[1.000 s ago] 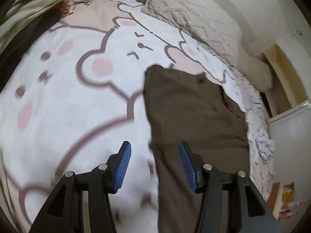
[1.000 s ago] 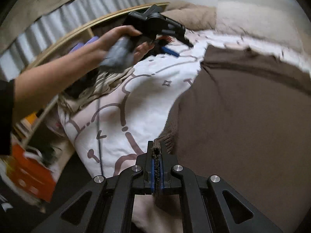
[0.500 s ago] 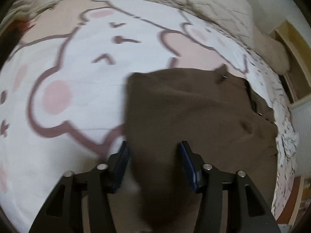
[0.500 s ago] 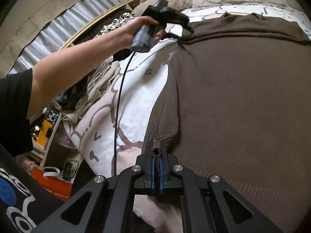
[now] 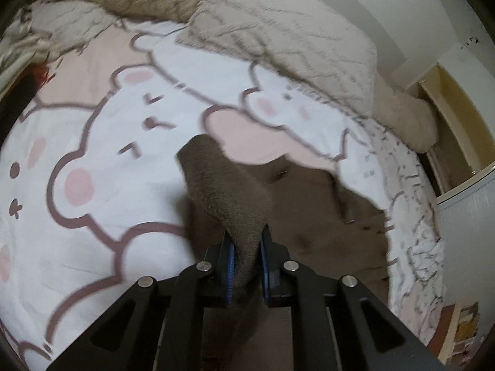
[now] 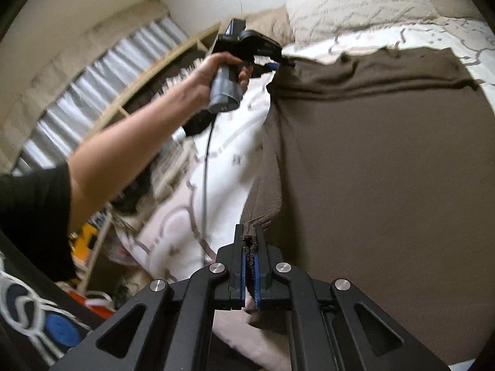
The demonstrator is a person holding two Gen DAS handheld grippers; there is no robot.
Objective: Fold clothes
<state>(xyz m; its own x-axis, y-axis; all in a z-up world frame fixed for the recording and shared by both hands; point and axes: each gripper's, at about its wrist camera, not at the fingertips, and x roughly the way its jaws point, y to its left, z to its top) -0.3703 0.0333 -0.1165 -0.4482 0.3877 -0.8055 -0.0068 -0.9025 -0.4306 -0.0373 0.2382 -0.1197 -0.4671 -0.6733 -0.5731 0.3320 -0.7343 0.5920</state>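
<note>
1. A brown knit garment (image 6: pixel 386 191) lies spread across a bed's bear-print duvet cover (image 5: pixel 102 160), most of it flat, with its left edge drawn up off the cover at two places.

2. The left gripper (image 5: pixel 246 252) has just been closing its jaws, and the blue pads (image 5: pixel 230 266) now pinch a bunched fold of the garment (image 5: pixel 229 185) between them. The knit rises out of the jaws as a ridge that runs away from the fingertips, over the duvet cover.

3. In the right wrist view, the same left gripper (image 6: pixel 283 61) sits at the garment's far left corner, carried by a person's left hand (image 6: pixel 216 74) wrapped around a grey handle, with a black cable hanging from it over the duvet cover.

4. The right gripper (image 6: pixel 250 249) is clamped tight on the garment's near left corner. A thin rolled hem shows between its blue pads (image 6: pixel 258 278), and the garment's left edge stretches from here towards the left gripper.

5. Beige quilted pillows (image 5: pixel 278 31) lie beyond the garment, at the far end of the duvet cover.
</note>
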